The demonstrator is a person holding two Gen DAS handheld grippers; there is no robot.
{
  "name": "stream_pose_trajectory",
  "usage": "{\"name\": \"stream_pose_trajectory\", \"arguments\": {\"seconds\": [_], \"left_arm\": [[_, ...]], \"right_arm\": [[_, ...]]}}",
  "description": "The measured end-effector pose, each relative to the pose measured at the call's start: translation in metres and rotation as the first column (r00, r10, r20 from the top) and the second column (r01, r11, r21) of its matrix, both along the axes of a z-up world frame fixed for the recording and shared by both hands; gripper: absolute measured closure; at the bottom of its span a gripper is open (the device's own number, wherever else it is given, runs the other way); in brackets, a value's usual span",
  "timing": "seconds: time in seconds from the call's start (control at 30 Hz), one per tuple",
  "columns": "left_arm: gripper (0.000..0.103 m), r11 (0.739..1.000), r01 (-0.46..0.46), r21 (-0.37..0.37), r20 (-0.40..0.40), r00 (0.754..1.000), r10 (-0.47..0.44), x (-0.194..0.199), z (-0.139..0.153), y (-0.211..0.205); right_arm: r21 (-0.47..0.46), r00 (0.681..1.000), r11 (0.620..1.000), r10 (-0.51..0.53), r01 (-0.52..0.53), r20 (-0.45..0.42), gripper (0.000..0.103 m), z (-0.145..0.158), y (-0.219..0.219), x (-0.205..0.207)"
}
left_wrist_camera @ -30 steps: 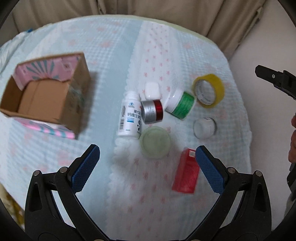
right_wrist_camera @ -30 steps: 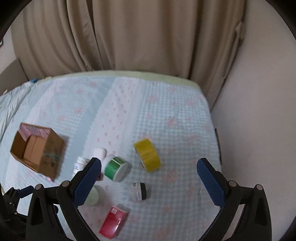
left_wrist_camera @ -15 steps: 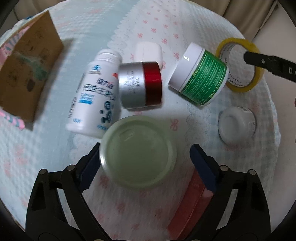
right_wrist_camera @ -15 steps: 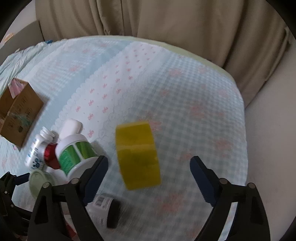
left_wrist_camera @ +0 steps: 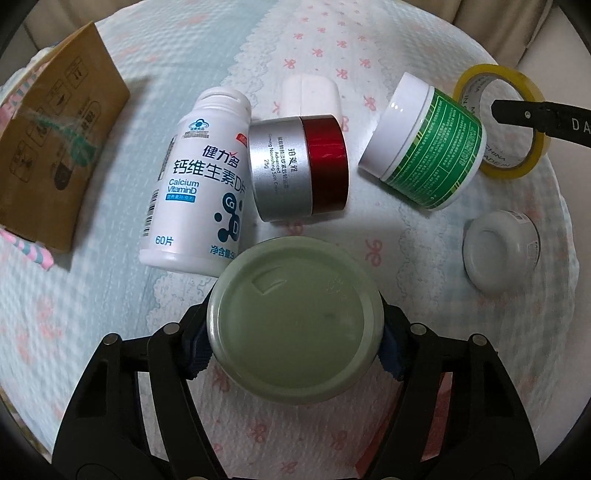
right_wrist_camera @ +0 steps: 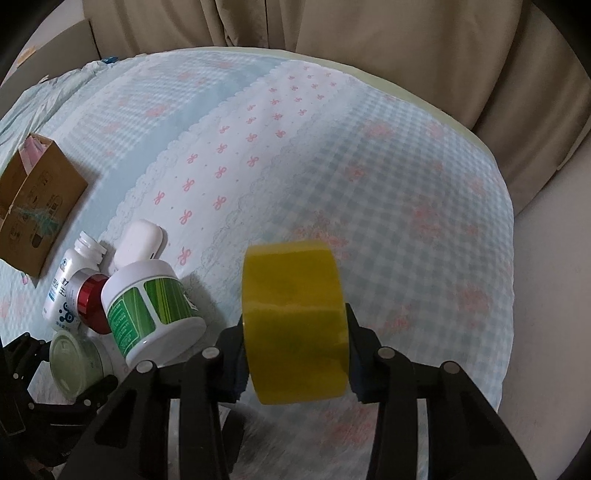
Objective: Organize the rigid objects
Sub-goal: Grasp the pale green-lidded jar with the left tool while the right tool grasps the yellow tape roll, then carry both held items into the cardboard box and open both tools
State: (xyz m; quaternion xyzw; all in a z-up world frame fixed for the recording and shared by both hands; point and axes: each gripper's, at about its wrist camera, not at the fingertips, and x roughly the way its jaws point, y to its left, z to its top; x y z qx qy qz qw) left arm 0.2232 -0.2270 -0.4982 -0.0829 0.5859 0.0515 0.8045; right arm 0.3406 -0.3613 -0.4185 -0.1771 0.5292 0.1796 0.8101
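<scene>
Lots of bare bedspread (right_wrist_camera: 332, 155) is lying open toward the curtain (right_wrist_camera: 295, 26). The white bottle (left_wrist_camera: 195, 181), silver-red jar (left_wrist_camera: 299, 168) and green tub (left_wrist_camera: 424, 144) are crowding together, blocking the way to the cardboard box (left_wrist_camera: 55, 147).

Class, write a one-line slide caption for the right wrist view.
Right gripper shut on the yellow tape roll over a checked bedsheet, jars to its left.

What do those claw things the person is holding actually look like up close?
Each hand-held gripper is a black plastic frame of angular linked bars joined by round silver pivot pins. The left hand-held gripper and the right hand-held gripper both end in two fingers faced with dark blue ribbed pads. In the left wrist view, one black finger of the right one carries white lettering. No cables or sleeves show.
</scene>
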Motion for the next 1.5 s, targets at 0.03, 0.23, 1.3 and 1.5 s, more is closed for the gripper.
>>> {"name": "stream_pose_trajectory", "arguments": {"seconds": [0.03, 0.23, 1.3, 1.5], "left_arm": [[0.035, 1.000, 0.002, 0.001, 0.004, 1.000, -0.002, -0.001, 0.002, 0.001], [0.035, 0.999, 0.026, -0.022, 0.056, 0.998, -0.025, -0.012, 0.021, 0.013], [0.035, 0.996, 0.073, -0.041, 0.267, 0.962, -0.060, -0.046, 0.298, 0.279], [0.035, 0.994, 0.109, -0.033, 0.213, 0.972, -0.099, -0.022, 0.279, 0.354]], "right_arm": [[0.001, 1.000, 1.000, -0.003, 0.003, 0.002, 0.064, 0.000, 0.001, -0.001], [-0.005, 0.997, 0.997, -0.072, 0.072, 0.002, 0.064, 0.009, -0.002, -0.008], [0.129, 0.987, 0.983, -0.140, 0.128, 0.084, 0.065, 0.255, 0.192, -0.114], [0.148, 0.988, 0.978, -0.153, 0.147, 0.035, 0.065, 0.244, 0.264, -0.109]]}}
